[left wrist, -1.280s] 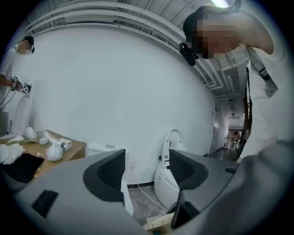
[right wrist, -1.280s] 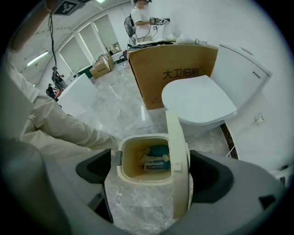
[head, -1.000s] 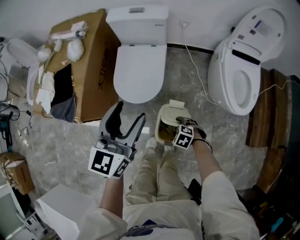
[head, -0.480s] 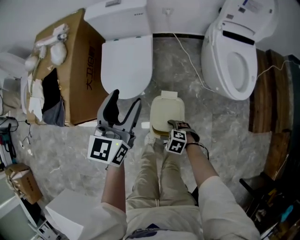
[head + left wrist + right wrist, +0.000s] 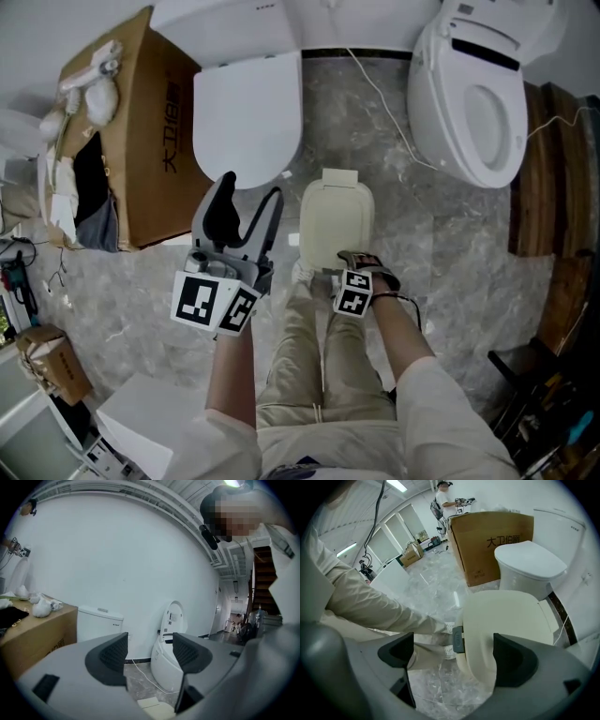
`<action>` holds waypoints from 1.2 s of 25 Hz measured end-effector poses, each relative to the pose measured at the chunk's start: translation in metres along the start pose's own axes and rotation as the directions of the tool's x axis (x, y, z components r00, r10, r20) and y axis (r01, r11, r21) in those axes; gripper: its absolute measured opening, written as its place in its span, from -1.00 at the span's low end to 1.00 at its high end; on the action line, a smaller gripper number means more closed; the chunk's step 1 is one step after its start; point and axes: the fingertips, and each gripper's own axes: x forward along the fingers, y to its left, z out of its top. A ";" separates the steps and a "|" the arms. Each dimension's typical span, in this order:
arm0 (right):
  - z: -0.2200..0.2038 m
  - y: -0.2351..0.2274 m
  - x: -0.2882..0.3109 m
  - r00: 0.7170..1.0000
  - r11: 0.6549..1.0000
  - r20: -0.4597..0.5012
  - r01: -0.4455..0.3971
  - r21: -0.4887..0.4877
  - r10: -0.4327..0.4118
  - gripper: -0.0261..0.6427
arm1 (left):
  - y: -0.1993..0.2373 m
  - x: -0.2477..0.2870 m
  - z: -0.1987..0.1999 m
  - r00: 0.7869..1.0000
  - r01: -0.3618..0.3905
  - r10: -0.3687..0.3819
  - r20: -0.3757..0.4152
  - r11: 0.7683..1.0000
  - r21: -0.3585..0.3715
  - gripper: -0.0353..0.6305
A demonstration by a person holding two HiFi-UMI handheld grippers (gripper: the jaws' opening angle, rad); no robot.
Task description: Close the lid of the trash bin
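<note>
- Looking along the right gripper (image 5: 454, 660), I see its jaws spread wide with nothing clamped. The front edge of the cream lid (image 5: 508, 616) sits just ahead, partly between them.
- The lid lies flat and shut on the trash bin (image 5: 336, 220). A small grey tab (image 5: 458, 639) juts from its front rim, close to the jaw line. I cannot tell whether either jaw touches the bin.
- In the head view, the right gripper (image 5: 349, 270) sits at the bin's near end, just beyond the person's legs (image 5: 319, 356).
- The left gripper (image 5: 249, 202) is raised left of the bin and apart from it. Its jaws are open and empty — in its own view the left gripper (image 5: 149, 656) faces a white wall.
- Beyond the left gripper's tips stands a closed white toilet (image 5: 248, 122), with a cardboard box (image 5: 141, 141) further left.
- Past the right gripper, off to its right, is a second toilet (image 5: 469, 103) with its seat raised.
</note>
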 end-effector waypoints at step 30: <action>-0.024 -0.006 0.051 0.997 0.989 -0.050 -0.053 0.136 0.060 0.59 | 0.018 -0.009 -0.025 0.999 -0.046 0.046 -0.010 0.999 -0.003 -0.06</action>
